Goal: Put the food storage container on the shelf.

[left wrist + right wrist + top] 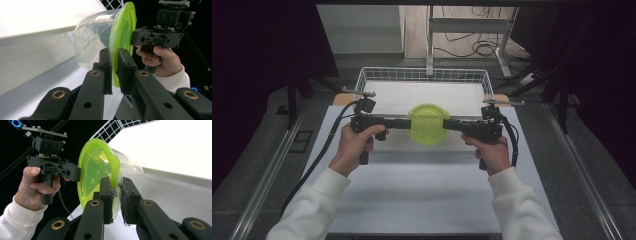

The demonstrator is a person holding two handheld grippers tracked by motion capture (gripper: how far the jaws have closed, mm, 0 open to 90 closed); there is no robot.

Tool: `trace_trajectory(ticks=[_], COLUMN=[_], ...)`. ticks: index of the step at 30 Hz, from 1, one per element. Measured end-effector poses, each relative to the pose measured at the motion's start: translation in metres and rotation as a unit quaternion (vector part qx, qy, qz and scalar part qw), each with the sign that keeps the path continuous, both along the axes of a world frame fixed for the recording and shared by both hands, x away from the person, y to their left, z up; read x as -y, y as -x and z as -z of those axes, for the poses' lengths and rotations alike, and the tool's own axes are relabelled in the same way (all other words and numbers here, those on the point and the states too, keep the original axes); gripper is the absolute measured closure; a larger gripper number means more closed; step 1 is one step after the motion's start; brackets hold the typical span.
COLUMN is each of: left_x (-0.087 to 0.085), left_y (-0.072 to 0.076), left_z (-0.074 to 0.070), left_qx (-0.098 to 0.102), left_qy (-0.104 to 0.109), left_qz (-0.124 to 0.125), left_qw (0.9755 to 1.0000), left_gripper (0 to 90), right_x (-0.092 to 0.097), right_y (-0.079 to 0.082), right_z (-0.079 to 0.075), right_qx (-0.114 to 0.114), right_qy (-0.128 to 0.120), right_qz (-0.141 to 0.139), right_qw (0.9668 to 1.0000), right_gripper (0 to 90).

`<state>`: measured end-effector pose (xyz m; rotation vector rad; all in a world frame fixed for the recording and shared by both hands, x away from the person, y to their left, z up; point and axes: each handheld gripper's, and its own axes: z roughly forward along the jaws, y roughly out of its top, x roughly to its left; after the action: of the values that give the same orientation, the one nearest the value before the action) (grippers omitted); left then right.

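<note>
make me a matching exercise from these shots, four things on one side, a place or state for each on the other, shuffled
Things:
1. green lid
2. clear container
3. wire basket
4. left tongs

Places or states:
A. hangs below the lid, off the table
B. at the far end of the table
C. clamped on the lid's rim, on the high view's left side
D. gripped at its rim from two opposite sides

Pairs: 1-D, 2-A, 3-B, 4-C
</note>
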<state>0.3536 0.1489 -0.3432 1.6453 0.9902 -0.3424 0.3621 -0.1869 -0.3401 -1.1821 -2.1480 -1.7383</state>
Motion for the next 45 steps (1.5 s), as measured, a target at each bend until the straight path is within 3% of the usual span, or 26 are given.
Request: trace_trajectory(ticks=[11, 25, 31, 32, 37, 38, 42, 45], left_x=[-0.001, -0.003, -0.004, -0.004, -0.003, -0.002, -0.003, -0.005], left_y=[-0.02, -0.054, -0.076, -0.08, -0.091, -0.095, -0.101, -0.109], left_z=[-0.013, -0.02, -0.017, -0.017, -0.013, -0.011, -0.009, -0.007], left_qx=[0.013, 0.011, -0.009, -0.012, -0.028, -0.039, -0.056, -0.08], left_qy=[0.004, 0.016, 0.023, 0.021, 0.016, 0.032, 0.042, 0.055], left_qz=[-0.001, -0.001, -0.008, -0.01, -0.012, -0.015, -0.017, -0.015], left_qw=[0.9999, 0.9998, 0.9996, 0.9997, 0.9994, 0.9986, 0.9974, 0.9952], left_gripper=[83.3, 83.4, 83.4, 83.4, 83.4, 83.4, 83.4, 83.3], right_x=[0.0, -0.001, -0.003, -0.004, -0.004, -0.002, -0.001, -0.002], right_y=[-0.02, -0.052, -0.074, -0.081, -0.091, -0.095, -0.101, -0.108], right_z=[-0.015, -0.026, -0.027, -0.025, -0.022, -0.02, -0.02, -0.021], right_qx=[0.001, -0.014, -0.034, -0.047, -0.062, -0.066, -0.074, -0.094], right_qy=[-0.006, -0.007, -0.005, -0.009, -0.007, -0.009, -0.014, -0.018], right_qz=[0.002, 0.008, 0.013, 0.016, 0.021, 0.024, 0.028, 0.03], right_qw=[1.0, 0.9999, 0.9993, 0.9987, 0.9978, 0.9975, 0.9967, 0.995], right_gripper=[79.7, 79.8, 79.8, 79.9, 80.0, 80.0, 79.9, 79.5])
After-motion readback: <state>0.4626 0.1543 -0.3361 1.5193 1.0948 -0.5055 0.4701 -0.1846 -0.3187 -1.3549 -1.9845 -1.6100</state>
